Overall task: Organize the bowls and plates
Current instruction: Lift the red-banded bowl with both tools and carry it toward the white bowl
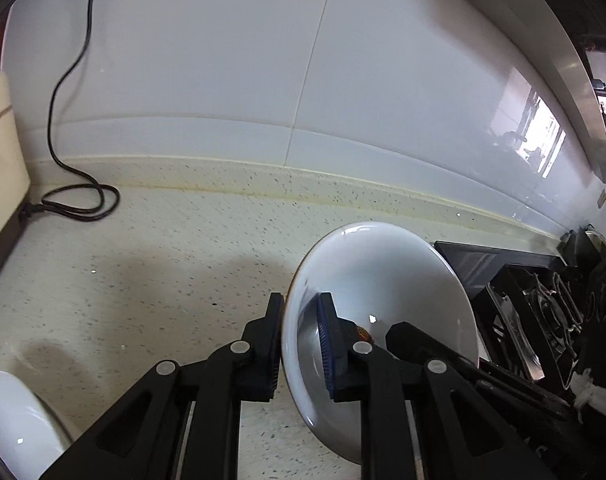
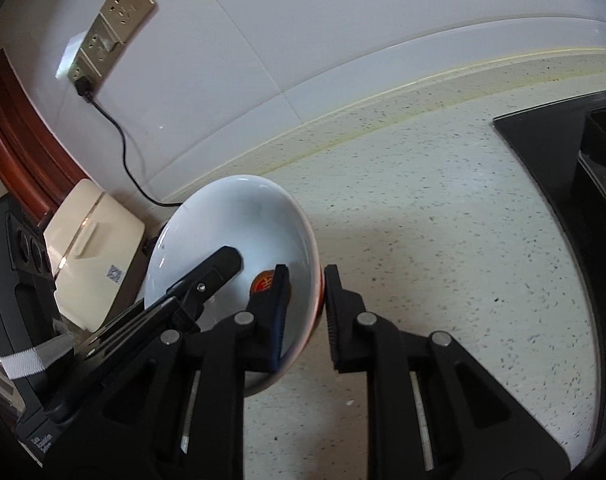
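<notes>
One white bowl with a red emblem in its bottom shows in the left wrist view (image 1: 383, 280) and in the right wrist view (image 2: 231, 224). It is held tilted above the speckled counter (image 1: 163, 260). My left gripper (image 1: 301, 340) is shut on its left rim, one finger inside, one outside. My right gripper (image 2: 305, 316) is shut on its right rim the same way. Each view shows the other gripper's finger inside the bowl. A second white dish (image 1: 15, 420) lies at the lower left of the left wrist view.
A black stove (image 1: 535, 304) stands to the right (image 2: 563, 168). A cream appliance (image 2: 95, 256) with a black cord (image 1: 63, 120) sits at the left against the white tiled wall. A wall socket (image 2: 115, 24) is above it.
</notes>
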Available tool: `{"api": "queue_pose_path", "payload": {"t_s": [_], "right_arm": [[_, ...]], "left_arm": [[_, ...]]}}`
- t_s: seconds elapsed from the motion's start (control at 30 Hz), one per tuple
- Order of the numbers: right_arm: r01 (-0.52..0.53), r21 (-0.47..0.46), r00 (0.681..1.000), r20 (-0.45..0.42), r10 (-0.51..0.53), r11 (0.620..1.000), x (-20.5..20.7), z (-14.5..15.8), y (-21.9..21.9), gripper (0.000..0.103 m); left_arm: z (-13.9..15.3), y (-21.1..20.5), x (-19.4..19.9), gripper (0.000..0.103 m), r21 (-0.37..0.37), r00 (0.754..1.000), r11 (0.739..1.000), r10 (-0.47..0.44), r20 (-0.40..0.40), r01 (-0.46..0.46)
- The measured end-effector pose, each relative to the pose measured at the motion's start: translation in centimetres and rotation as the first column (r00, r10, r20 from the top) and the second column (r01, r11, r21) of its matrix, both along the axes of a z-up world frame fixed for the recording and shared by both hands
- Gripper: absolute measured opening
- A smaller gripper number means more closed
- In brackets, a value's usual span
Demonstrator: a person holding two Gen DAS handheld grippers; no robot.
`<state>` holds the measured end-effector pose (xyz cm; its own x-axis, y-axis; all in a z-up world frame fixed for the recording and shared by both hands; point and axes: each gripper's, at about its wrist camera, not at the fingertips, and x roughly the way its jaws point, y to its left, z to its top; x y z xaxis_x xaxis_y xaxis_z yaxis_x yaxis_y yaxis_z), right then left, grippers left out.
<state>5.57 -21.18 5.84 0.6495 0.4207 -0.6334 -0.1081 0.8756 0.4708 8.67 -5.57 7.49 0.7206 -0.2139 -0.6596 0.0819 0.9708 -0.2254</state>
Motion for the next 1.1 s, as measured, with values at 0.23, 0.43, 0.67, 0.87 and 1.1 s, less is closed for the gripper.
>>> {"api": "queue_pose_path", "payload": {"t_s": [0.23, 0.43, 0.67, 0.87, 1.1], "right_arm": [[-0.059, 0.017, 0.998, 0.031, 0.058, 0.998, -0.8, 0.5, 1.4, 0.02], [-0.124, 0.019, 0.991, 0.062, 0.122, 0.992, -1.5, 0.8, 3.1, 0.02], [-0.193, 0.029, 0.973, 0.133, 0.187, 0.981, -2.7, 1.8, 4.5, 0.02], [-0.234, 0.033, 0.959, 0.169, 0.226, 0.972, -3.4, 2.3, 5.7, 0.02], [-0.309, 0.013, 0.928, 0.222, 0.298, 0.951, -4.9, 3.0, 8.4, 0.021]], "left_arm": [[0.7, 1.2, -2.3, 0.019, 0.03, 0.998, 0.999, 0.043, 0.044, -0.044], [1.3, 3.3, -4.4, 0.019, 0.013, 0.994, 0.997, 0.081, 0.077, -0.082], [3.1, 4.6, -6.7, 0.019, 0.014, 0.984, 0.993, 0.118, 0.132, -0.121], [4.0, 5.3, -8.1, 0.021, 0.023, 0.977, 0.988, 0.145, 0.153, -0.15], [4.5, 7.5, -10.2, 0.025, 0.041, 0.966, 0.978, 0.195, 0.169, -0.205]]}}
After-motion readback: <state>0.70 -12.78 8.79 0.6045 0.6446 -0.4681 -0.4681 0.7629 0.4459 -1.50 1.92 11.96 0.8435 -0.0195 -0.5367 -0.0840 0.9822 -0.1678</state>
